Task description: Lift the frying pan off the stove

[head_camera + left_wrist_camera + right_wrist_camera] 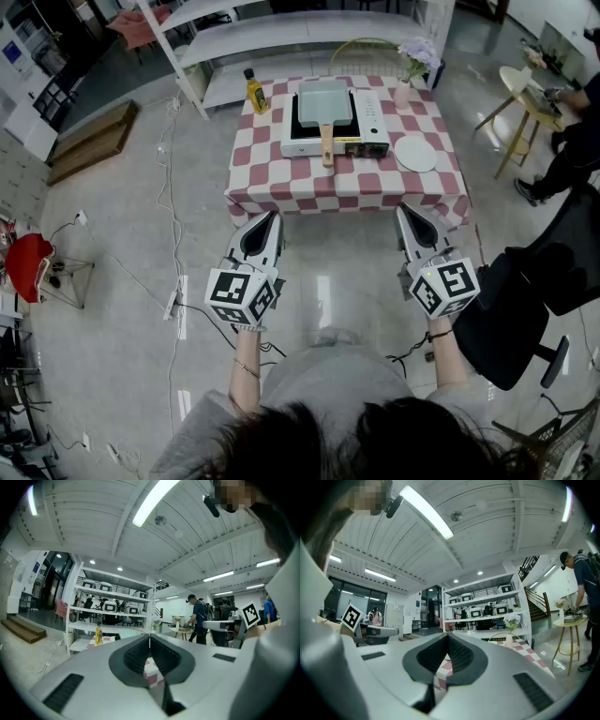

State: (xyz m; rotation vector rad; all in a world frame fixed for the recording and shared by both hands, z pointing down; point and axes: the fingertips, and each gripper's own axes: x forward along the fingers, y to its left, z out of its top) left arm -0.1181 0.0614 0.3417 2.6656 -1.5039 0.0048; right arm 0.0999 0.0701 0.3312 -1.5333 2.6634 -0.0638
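Observation:
A square grey-green frying pan (323, 105) with a wooden handle (327, 147) rests on a white portable stove (335, 127) on the checkered table (281, 178). The handle points toward me. My left gripper (274, 216) hovers over the floor short of the table's near left edge, jaws shut and empty. My right gripper (401, 208) is level with it near the table's near right edge, also shut with nothing held. In the left gripper view the left gripper (150, 637) has its tips meeting; the right gripper (448, 635) looks the same in its own view.
On the table stand a yellow bottle (254, 92), a white plate (415, 153) and a vase of flowers (407, 80). White shelving (281, 33) is behind. A person (572, 141) stands by a small round table (521, 89) at right; cables (169, 187) lie on the floor.

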